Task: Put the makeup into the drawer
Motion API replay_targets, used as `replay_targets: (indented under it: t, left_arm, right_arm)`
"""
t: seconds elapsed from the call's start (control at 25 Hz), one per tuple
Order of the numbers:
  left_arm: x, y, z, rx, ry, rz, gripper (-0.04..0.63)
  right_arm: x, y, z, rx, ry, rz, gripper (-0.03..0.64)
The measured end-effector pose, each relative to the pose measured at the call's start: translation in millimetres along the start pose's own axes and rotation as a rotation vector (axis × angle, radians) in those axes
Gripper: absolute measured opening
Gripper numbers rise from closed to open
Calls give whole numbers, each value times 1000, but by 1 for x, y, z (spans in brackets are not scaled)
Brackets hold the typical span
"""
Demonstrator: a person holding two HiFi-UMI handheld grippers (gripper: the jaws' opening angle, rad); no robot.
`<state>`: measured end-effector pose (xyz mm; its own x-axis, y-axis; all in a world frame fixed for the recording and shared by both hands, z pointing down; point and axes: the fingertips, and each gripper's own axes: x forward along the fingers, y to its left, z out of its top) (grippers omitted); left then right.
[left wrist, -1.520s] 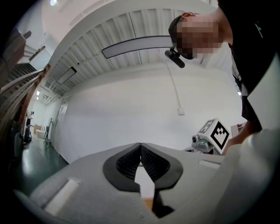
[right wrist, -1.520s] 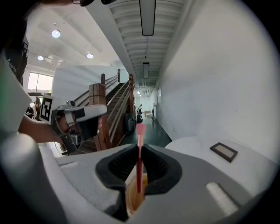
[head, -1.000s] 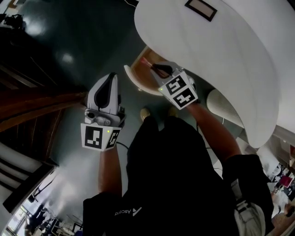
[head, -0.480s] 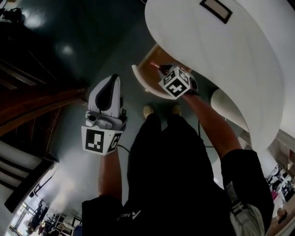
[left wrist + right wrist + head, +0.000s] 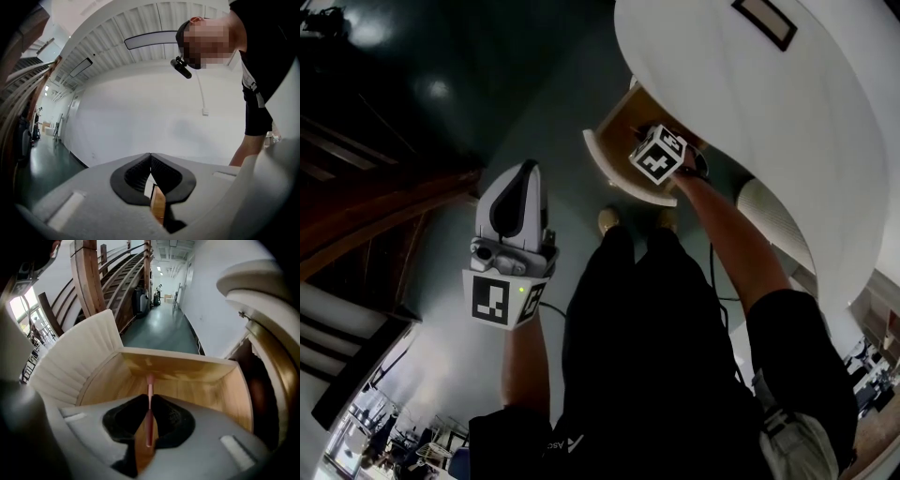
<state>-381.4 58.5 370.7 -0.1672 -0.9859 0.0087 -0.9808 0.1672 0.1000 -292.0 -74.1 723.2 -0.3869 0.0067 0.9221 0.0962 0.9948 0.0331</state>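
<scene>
My right claw (image 5: 149,399) is pinching a slim pink makeup stick (image 5: 150,383) and pointing it steeply down inside the open wooden drawer (image 5: 187,369), in the upper middle of the head view under the white table (image 5: 750,112). My left claw (image 5: 150,158) is sitting pressed together and empty, left of centre.

Glossy dark green floor (image 5: 469,56); wooden staircase (image 5: 93,273); white wall (image 5: 140,126); slatted ceiling (image 5: 117,18), strip light (image 5: 150,40).

The head camera looks steeply down on the drawer (image 5: 617,127); the right gripper (image 5: 150,399) camera looks into it from near; the left gripper (image 5: 151,161) camera faces a white wall (image 5: 140,117).
</scene>
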Motion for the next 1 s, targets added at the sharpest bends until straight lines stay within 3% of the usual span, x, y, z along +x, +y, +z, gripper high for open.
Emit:
replay_targets:
  t: [0.88,1.0]
  left_arm:
    - [-17,26,-18,5,55,22,11]
    - [-18,25,-18,7,61,20,11]
  right_arm:
    - [61,4,-19,23,117,35,54]
    - [62,4,-19,28,122,40,90]
